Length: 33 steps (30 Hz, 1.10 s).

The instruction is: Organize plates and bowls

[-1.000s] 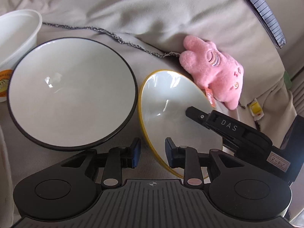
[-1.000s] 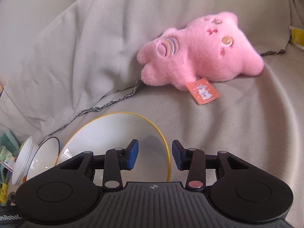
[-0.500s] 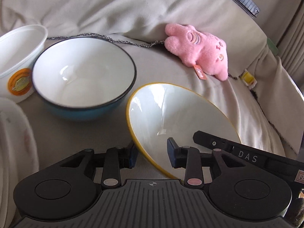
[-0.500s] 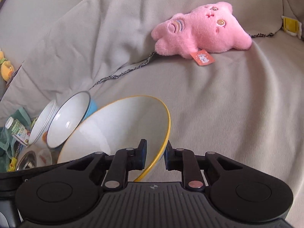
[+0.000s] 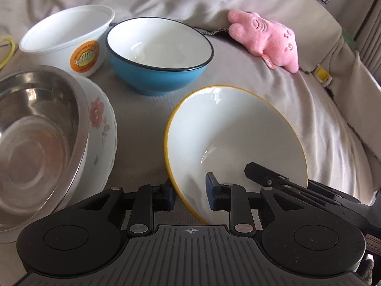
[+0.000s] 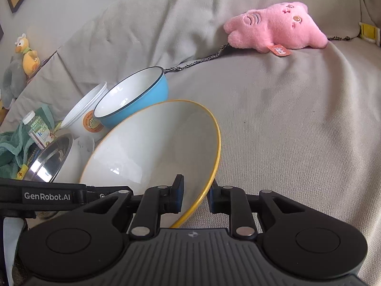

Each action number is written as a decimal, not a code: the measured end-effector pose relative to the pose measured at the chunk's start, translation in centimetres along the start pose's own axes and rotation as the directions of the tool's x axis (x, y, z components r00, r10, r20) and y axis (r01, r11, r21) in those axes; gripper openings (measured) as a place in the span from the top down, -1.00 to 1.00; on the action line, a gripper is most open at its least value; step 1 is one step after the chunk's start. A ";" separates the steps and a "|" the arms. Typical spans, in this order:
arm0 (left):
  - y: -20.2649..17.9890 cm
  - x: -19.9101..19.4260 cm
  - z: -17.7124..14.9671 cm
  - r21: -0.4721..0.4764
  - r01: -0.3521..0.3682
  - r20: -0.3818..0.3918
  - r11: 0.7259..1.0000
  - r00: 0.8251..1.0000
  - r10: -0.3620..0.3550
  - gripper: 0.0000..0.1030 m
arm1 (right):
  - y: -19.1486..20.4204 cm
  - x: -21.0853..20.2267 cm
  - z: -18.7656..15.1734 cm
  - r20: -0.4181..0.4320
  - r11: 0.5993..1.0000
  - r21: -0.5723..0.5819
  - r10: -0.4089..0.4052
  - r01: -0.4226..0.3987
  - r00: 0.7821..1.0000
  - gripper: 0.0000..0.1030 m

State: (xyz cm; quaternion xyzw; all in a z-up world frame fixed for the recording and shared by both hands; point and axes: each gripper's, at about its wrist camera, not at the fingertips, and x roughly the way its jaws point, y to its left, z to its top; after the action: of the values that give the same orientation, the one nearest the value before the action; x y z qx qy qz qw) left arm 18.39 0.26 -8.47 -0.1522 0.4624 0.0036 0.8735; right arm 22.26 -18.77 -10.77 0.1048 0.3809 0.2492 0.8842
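A white bowl with a yellow rim (image 5: pixel 235 138) (image 6: pixel 152 147) is tilted above the beige sofa cover. My left gripper (image 5: pixel 189 195) has its fingers on either side of the bowl's near rim, with a gap showing. My right gripper (image 6: pixel 196 196) is shut on the bowl's opposite rim. A blue bowl with a white inside (image 5: pixel 157 54) (image 6: pixel 133 95) sits behind it. A white plastic tub with an orange label (image 5: pixel 69 38) stands to its left. A steel bowl (image 5: pixel 35 128) rests inside a white floral bowl (image 5: pixel 102 128) at the left.
A pink plush toy (image 5: pixel 266 38) (image 6: pixel 273 28) lies at the back of the sofa. In the right wrist view, a green cloth (image 6: pixel 14 147) and a small bottle (image 6: pixel 38 128) lie at the left, and two plush birds (image 6: pixel 26 54) sit on the sofa edge.
Both grippers have pulled back with the yellow-rimmed bowl, away from the blue bowl and the plush toy. The right gripper closed on the rim. The steel and floral bowls came into the left view.
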 end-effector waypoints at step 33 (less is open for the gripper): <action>-2.6 3.4 1.5 0.128 -0.033 -0.154 0.991 0.987 0.053 0.05 | -2.2 -0.8 0.7 -0.054 0.997 0.078 0.028 -0.023 0.998 0.48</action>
State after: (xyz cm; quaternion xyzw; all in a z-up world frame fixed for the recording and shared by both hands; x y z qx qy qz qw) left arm 21.93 -2.28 -9.75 -0.0870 0.5322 -0.0187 0.8419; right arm 23.12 -21.01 -10.60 0.1369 0.4130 0.2484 0.8654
